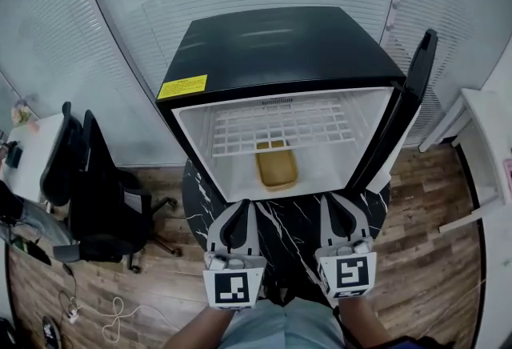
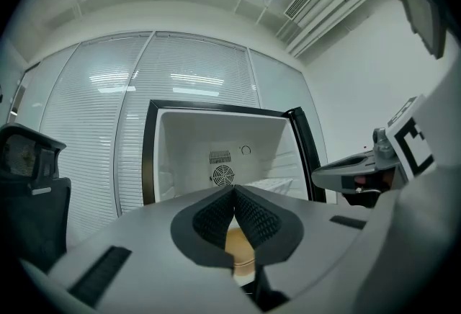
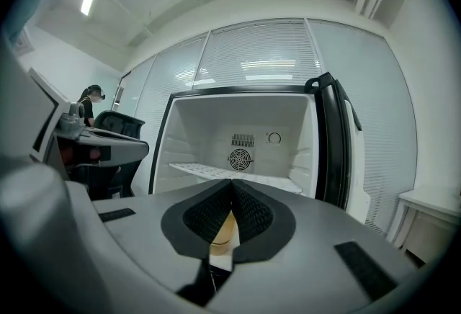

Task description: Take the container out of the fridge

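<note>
Left tongs and right tongs are both pinched together with nothing in them. You hold them side by side just in front of the open fridge, over the black tabletop. That fits: the door is swung wide to the right, so the mouth is free and neither hand is needed on it. The tan container sits on the fridge floor, partly under the wire shelf, about mid-width and toward the front. Nothing touches it. Both gripper views look straight at it past the closed tips, so you look lined up on it from either side. My read is that the reach-in is the step in hand. The tongs must open before either can grip. The shelf above leaves little headroom, so go in flat and mind its front edge.
</note>
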`<state>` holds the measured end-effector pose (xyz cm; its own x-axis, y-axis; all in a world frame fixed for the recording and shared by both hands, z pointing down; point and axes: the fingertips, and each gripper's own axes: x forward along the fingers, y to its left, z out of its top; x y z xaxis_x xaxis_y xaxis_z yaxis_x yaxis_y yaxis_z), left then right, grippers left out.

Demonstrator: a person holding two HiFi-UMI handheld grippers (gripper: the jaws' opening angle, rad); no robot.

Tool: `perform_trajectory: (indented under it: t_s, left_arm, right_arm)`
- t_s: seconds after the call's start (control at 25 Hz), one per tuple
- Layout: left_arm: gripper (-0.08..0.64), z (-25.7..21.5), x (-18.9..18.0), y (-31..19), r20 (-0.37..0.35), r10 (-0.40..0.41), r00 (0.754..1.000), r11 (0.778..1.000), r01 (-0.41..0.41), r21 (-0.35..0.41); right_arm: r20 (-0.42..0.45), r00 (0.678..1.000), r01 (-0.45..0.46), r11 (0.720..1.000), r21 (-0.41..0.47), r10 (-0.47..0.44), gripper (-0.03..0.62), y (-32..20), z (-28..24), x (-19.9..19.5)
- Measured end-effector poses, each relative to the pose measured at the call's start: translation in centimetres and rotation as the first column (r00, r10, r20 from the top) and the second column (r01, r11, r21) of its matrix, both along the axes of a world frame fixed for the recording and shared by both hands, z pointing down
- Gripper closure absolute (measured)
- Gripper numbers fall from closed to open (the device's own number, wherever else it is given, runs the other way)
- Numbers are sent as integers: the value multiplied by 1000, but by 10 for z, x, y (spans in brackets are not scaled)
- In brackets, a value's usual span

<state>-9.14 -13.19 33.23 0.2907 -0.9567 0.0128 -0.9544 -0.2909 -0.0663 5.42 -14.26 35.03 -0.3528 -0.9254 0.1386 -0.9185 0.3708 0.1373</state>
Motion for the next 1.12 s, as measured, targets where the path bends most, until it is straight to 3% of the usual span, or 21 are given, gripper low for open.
perform_trajectory:
  t_s: [0.56, 1.12]
  left_arm:
    - [546, 43, 12, -52, 35, -65, 997, 994, 68, -86]
    - [546, 95, 9, -90, 42, -133, 990, 972, 139, -188]
  right_arm:
    - [11, 995, 96, 990, -102, -96, 578, -65, 49, 1]
    - [25, 983, 180, 955, -235, -180, 578, -105, 116, -10]
